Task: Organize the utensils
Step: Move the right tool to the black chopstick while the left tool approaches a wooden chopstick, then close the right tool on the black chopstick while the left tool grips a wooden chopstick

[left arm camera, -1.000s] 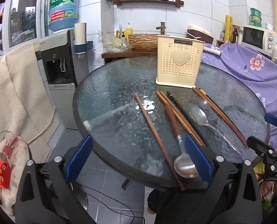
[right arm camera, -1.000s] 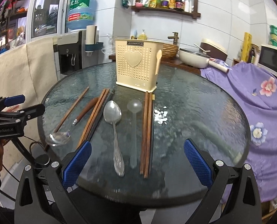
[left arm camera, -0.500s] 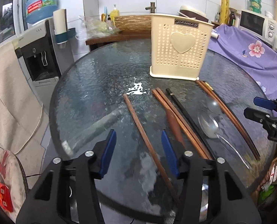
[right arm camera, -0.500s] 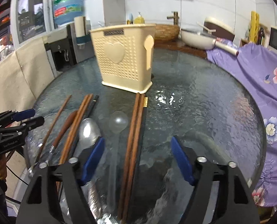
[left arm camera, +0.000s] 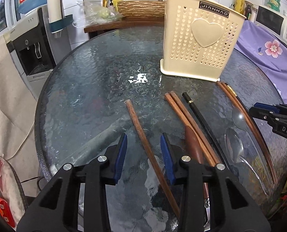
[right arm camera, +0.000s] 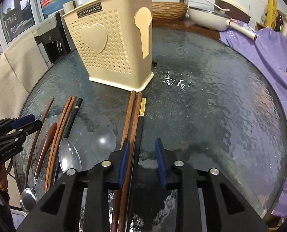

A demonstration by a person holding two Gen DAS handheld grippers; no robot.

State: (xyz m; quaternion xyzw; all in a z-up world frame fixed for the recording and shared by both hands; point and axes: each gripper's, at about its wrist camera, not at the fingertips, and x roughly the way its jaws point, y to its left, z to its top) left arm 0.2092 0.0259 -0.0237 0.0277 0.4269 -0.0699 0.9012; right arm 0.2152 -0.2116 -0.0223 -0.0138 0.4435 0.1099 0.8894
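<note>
A cream perforated utensil holder (left arm camera: 199, 38) (right arm camera: 114, 44) stands upright on the round glass table (left arm camera: 85, 77). My left gripper (left arm camera: 143, 137) hangs low over a single brown chopstick (left arm camera: 137, 123). Its jaws are closing with the stick between them, and the pads are clear of it. My right gripper (right arm camera: 142, 141) straddles two brown chopsticks (right arm camera: 130, 116) and a black gold-banded one (right arm camera: 141, 119). Its jaws are closing too; the right pad stands apart from the sticks. Between both groups lie more chopsticks (left arm camera: 184, 116), a wooden-handled spoon (right arm camera: 46, 141), a metal spoon (right arm camera: 68, 156) and a clear spoon (right arm camera: 103, 141).
A water dispenser (left arm camera: 33, 44) and a beige cloth (left arm camera: 4, 96) stand left of the table. Purple flowered fabric (right arm camera: 269, 54) borders its right side. Behind it a wooden counter holds a woven basket (left arm camera: 141, 7) and a white pan (right arm camera: 207, 17).
Both grippers came forward and lower over the table, and their jaws narrowed from wide open. The left now straddles the lone chopstick, the right the three chopsticks.
</note>
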